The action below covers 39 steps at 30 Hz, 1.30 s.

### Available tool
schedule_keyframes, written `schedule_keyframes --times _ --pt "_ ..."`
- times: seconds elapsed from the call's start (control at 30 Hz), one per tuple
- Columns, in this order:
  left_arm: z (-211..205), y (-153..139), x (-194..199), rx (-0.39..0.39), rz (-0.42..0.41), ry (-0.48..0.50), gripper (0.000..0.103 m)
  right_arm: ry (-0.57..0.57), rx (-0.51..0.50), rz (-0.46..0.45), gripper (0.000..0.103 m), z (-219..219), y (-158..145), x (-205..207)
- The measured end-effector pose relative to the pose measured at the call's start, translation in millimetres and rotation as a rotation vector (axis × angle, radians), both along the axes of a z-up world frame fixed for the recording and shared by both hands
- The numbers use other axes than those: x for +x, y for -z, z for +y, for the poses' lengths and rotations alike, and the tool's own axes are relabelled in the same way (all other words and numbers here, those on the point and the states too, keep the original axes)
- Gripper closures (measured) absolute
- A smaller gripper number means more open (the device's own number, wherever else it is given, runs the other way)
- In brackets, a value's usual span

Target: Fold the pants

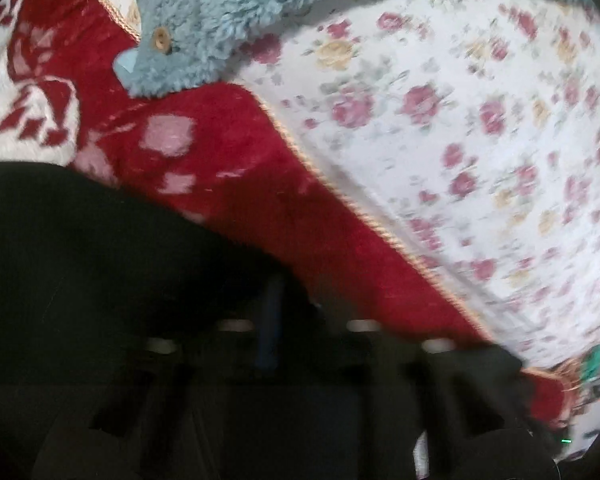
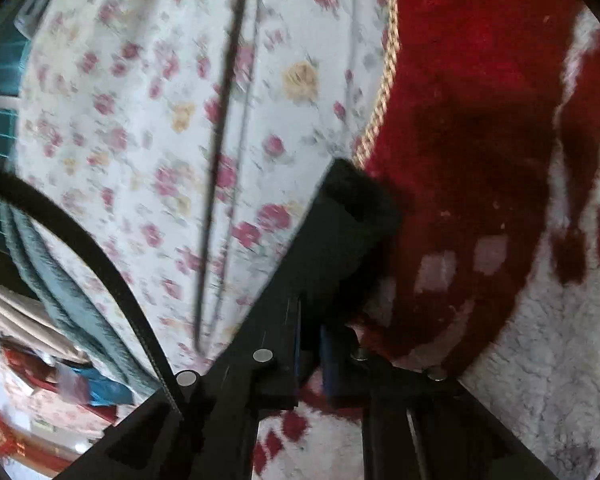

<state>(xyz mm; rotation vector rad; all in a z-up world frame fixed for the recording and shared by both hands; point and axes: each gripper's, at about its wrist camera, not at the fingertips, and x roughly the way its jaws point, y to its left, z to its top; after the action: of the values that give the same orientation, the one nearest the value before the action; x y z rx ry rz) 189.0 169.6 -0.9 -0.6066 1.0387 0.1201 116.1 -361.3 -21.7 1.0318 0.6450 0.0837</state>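
The black pants [image 1: 72, 248] fill the lower left of the left wrist view, draped over my left gripper [image 1: 276, 312], which looks shut on the dark cloth; its fingers are mostly hidden. In the right wrist view my right gripper [image 2: 348, 216] is shut on a bunched fold of the black pants [image 2: 352, 240], held above a red and white fleece blanket [image 2: 480, 80]. The same red blanket [image 1: 236, 168] shows in the left wrist view.
A floral white bedsheet [image 1: 480, 120] lies beside the blanket and also shows in the right wrist view [image 2: 160, 120]. A fluffy blue garment with wooden buttons [image 1: 220, 20] lies at the top. A black cable [image 2: 220, 120] crosses the sheet.
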Motion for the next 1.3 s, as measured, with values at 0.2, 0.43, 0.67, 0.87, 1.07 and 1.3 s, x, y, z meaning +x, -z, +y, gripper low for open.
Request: schedule_keyframes --times 0.2,0.43,0.67,0.87,1.07,1.3 --pt "20 -21 -32 -0.064 -0.102 0.051 0.098 -0.047 -0.055 -0.078 0.098 -4 -34 -27" --pt "16 -78 -107 -0.065 -0.248 0.114 0.098 -0.058 -0.047 -0.169 0.098 -9 -69 -81" --pt "-5 -126 -194 0.001 -0.400 0.183 0.098 -0.020 -0.071 -0.243 0.099 -25 -89 -166" --pt "-9 -101 -229 0.050 -0.379 0.201 0.098 -0.008 -0.099 -0.175 0.100 -35 -68 -219" --pt "-3 -88 -218 0.005 -0.348 0.175 0.092 -0.071 -0.051 -0.077 0.085 -15 -47 -209" --pt "20 -77 -183 -0.108 -0.293 0.107 0.044 -0.103 -0.049 0.036 0.051 8 -33 -198"
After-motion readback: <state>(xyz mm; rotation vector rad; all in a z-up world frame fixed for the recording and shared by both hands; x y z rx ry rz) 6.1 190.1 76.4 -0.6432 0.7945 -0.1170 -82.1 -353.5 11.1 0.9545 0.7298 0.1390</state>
